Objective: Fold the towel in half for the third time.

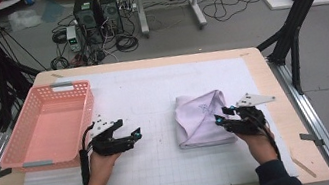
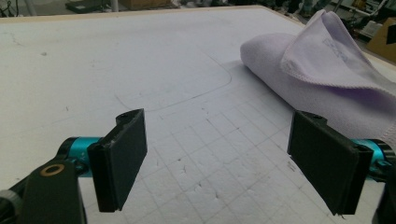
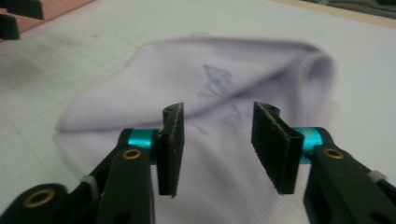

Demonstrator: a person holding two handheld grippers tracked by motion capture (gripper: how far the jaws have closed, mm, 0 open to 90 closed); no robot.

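Lilac cloth (image 1: 203, 119) folded near table's (image 1: 255, 64) right edge, not yet in pink basket (image 1: 46, 125). Right gripper (image 3: 217, 140) parted, empty above cloth; left gripper (image 2: 224, 161) wide apart, empty.

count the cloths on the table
1. The cloth lies folded on the white mat, right of centre, just ahead of the right gripper. The basket at the left looks empty, though its near corner is partly hidden.
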